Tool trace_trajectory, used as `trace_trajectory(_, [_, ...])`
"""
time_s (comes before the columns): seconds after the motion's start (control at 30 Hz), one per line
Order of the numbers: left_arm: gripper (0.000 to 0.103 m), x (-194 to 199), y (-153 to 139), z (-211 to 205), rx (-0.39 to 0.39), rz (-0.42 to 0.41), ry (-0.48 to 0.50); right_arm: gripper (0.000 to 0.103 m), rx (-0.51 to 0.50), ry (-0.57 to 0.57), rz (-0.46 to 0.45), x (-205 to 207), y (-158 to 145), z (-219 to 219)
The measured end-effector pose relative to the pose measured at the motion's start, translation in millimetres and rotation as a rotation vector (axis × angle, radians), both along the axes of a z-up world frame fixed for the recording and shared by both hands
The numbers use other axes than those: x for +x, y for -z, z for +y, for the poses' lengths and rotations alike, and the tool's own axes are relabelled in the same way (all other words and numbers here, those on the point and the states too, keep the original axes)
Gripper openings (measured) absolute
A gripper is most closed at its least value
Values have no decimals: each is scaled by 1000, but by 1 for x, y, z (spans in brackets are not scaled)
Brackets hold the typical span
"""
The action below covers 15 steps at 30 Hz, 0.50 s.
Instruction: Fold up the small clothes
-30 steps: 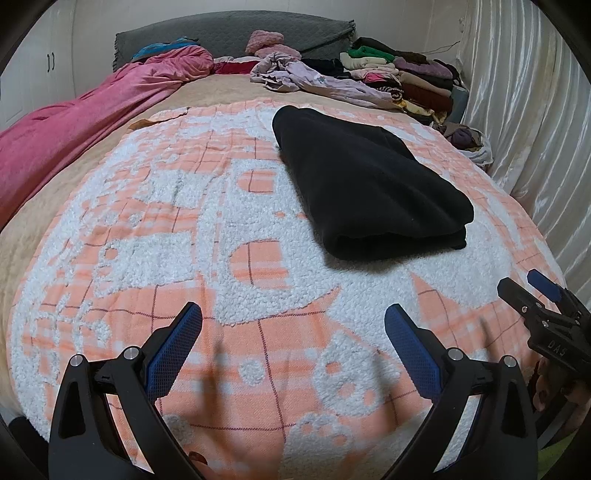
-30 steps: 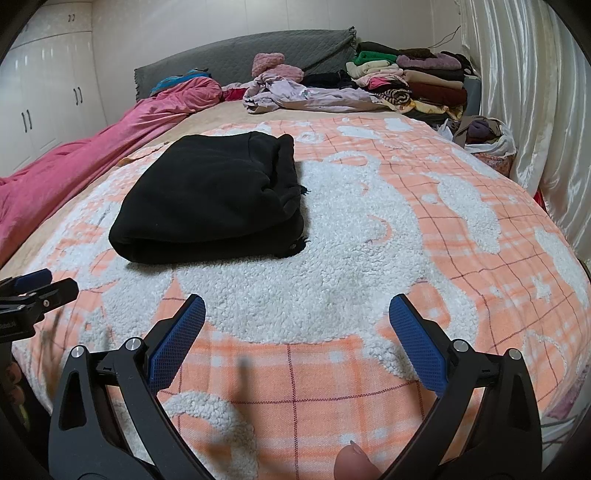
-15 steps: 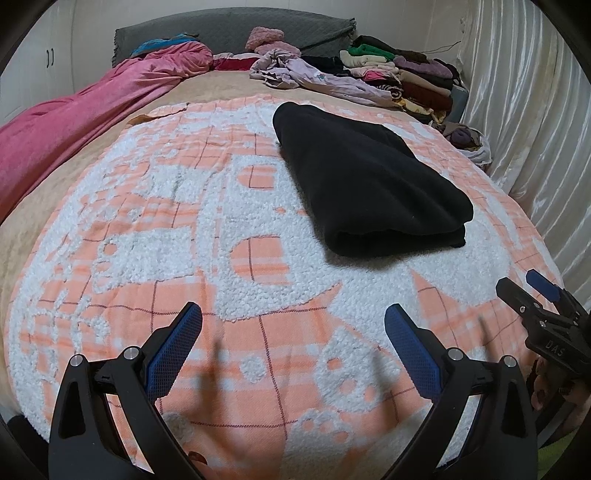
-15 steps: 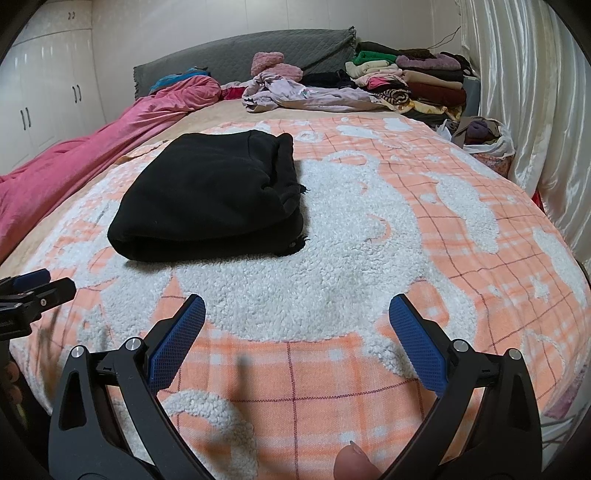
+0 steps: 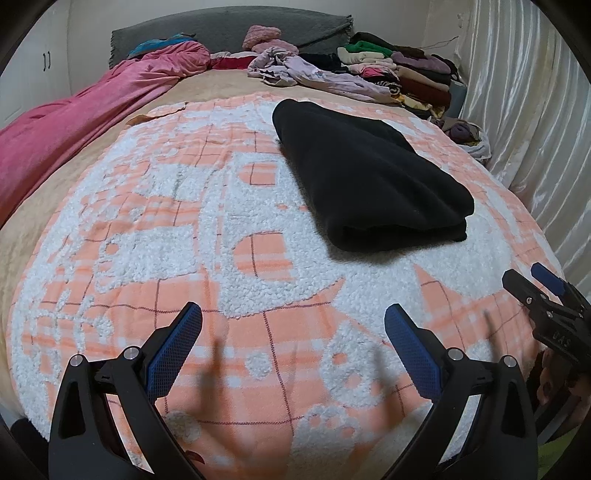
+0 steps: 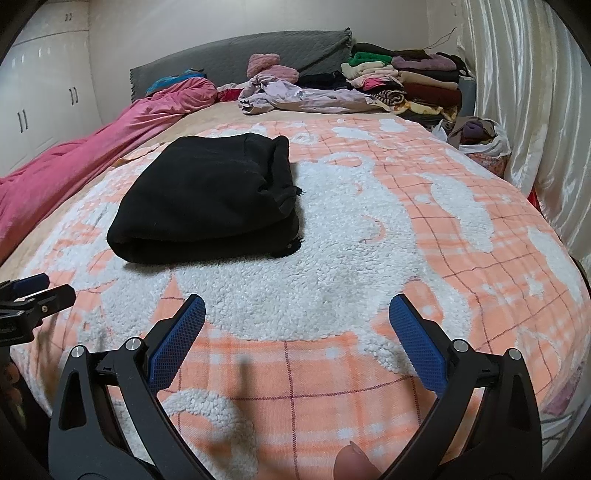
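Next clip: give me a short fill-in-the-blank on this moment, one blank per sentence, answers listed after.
1. The folded garment on the blanket is ____ in colour.
2. Both the left tool and the right tool are ____, holding nothing.
3. The stack of folded clothes sits at the bed's far ____ corner.

Answers: black; open; right

We see a bedroom: bed (image 6: 480,229) covered by an orange-and-white plaid fleece blanket (image 5: 184,236), tan sheet beneath at the far end. Grey padded headboard (image 6: 240,55) against a plain pale wall (image 6: 258,18). White wardrobe doors (image 6: 40,92) with dark handles to the left. Shiny white curtains (image 6: 535,110) run along the right side. Pink duvet (image 5: 74,122) bunched along the left edge. Light is soft, indoor, even.
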<state>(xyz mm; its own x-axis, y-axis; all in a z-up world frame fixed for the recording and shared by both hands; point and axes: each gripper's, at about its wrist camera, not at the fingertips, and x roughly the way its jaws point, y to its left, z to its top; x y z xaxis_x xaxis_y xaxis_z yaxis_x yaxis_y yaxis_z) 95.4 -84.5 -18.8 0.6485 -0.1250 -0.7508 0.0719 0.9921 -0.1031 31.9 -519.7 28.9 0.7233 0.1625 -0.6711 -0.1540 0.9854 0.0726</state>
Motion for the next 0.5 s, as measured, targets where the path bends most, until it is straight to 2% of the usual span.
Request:
trace_trajectory(0.3, [99,1,0,5,-2,14,-1,94,32,77,-2,-8,-15,-34])
trace_trajectory(0.4, [99,4,1,25,-52,28,-22,94,51,192,-19,-19,-27,-75])
trace_trajectory(0.5, [99,13,1,71,-78,45,-109,94,65,339,-21,-37,-35,-134])
